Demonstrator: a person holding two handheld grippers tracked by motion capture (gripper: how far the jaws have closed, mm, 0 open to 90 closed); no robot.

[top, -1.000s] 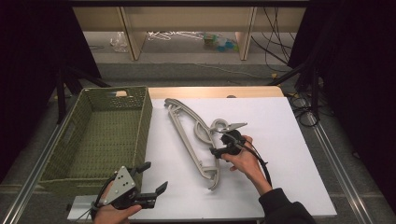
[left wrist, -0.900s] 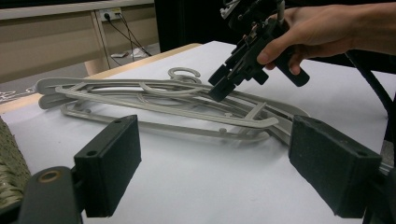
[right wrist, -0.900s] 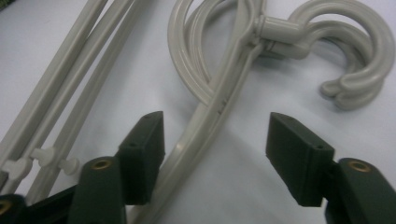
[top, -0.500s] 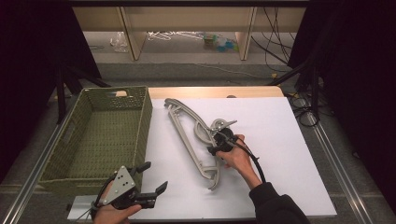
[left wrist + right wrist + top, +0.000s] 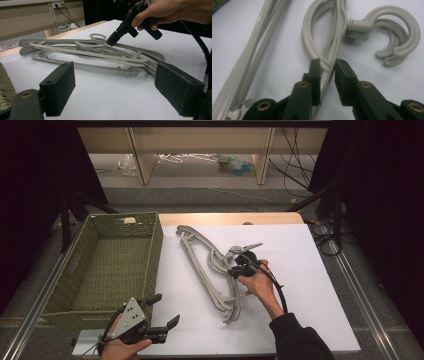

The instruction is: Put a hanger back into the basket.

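Several grey plastic hangers (image 5: 200, 265) lie stacked on the white table top (image 5: 310, 270), their hooks (image 5: 397, 30) pointing right. My right gripper (image 5: 235, 270) tilts down onto the stack just below the hooks. Its jaws have just been closing, and in the right gripper view (image 5: 327, 67) the pads press on the curved neck bar of a hanger (image 5: 312, 32) between them. My left gripper (image 5: 165, 310) hovers open and empty near the table's front left corner. The left gripper view (image 5: 112, 95) looks across at the hangers (image 5: 82, 50) and the right gripper (image 5: 112, 41).
A green woven basket (image 5: 152, 255) stands on the left side of the table, close to the hangers' far ends. The table's wooden back edge (image 5: 225, 217) runs behind them. Cables and shelving lie beyond the table.
The right gripper has shifted slightly left onto the hanger stack and its jaws have closed around the neck bar. The left gripper has stayed in place.
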